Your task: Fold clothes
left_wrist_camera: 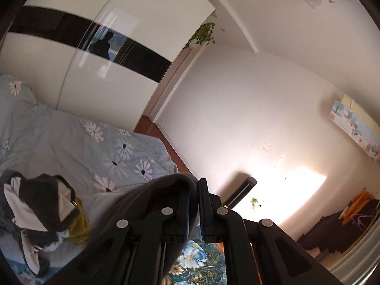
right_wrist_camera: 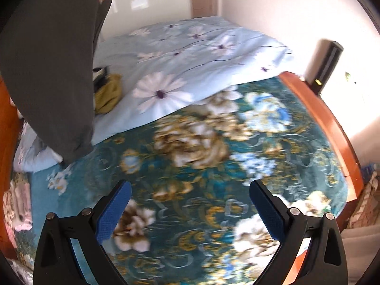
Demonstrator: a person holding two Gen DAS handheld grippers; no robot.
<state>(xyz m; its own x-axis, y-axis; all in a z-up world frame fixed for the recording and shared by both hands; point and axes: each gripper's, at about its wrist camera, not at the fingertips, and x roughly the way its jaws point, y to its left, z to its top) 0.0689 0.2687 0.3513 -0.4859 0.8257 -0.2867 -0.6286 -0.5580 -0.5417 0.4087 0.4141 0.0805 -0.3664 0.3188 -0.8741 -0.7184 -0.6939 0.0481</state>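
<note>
My left gripper (left_wrist_camera: 196, 185) is shut on a dark grey garment (left_wrist_camera: 156, 197), whose cloth drapes over the left finger and down toward the bed. In the right wrist view the same grey garment (right_wrist_camera: 54, 71) hangs in the air at the left, its lower end just above the teal flowered blanket (right_wrist_camera: 213, 142). My right gripper (right_wrist_camera: 190, 190) stands open over that blanket with nothing between its blue pads (right_wrist_camera: 114, 213). A heap of other clothes (left_wrist_camera: 40, 211), grey, white and mustard yellow, lies on the pale blue daisy quilt (left_wrist_camera: 83, 147). The mustard piece (right_wrist_camera: 108, 92) shows behind the hanging garment.
A white glossy wardrobe with a black band (left_wrist_camera: 99, 54) stands behind the bed. The bed's wooden frame (right_wrist_camera: 332, 128) curves along the right side. A dark upright column (right_wrist_camera: 325, 64) stands against the sunlit wall. Dark furniture with an orange cloth (left_wrist_camera: 356, 209) stands at the far right.
</note>
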